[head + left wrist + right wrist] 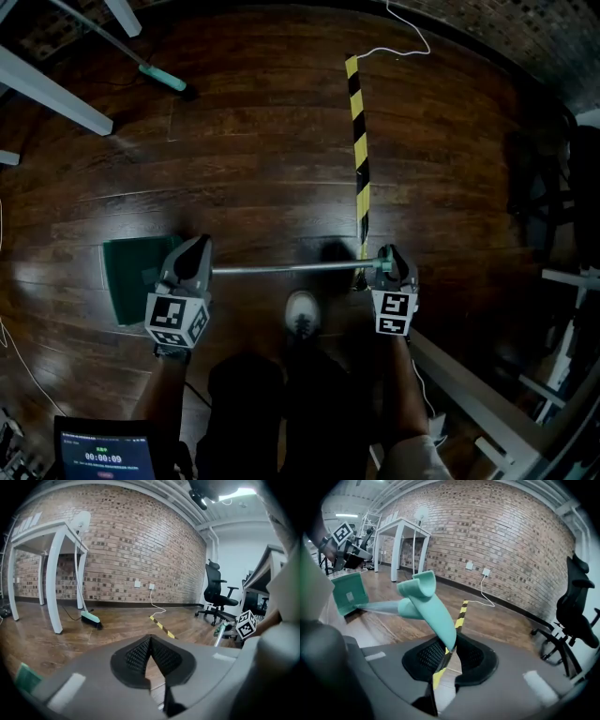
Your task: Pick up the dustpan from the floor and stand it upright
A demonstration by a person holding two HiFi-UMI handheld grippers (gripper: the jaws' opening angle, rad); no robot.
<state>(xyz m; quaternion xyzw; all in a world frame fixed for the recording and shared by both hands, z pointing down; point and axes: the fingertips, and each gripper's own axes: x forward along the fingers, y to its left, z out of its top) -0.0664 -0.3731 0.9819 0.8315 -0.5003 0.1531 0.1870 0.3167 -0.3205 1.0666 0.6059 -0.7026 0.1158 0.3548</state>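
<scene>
The dustpan [131, 277] is hanging out to our left over the dark wooden floor [262, 169], its green pan tipped on edge. Whether its lower edge is touching the boards, we cannot tell. Its metal pole [291, 269] is running level across in front of us to the teal grip [426, 606] at the far end.

That grip is dipping between the pads of the right gripper [452, 644], and we are clamping its tip there. The left gripper [150, 639] is hovering over the joint of pan and pole, its jaws pressed together at the tips with nothing between them.

One shoe [302, 314] is showing just beneath the pole, and a lit screen [94, 455] is glowing at the bottom left. A yellow-and-black tape stripe [358, 141] is running away from the right gripper towards a white cable [403, 42]. Further off to the left a teal-headed broom [164, 78] is lying near a white table leg [52, 89]. A brick wall [131, 550] is closing the room behind, with a black office chair [216, 595] standing at its right end.
</scene>
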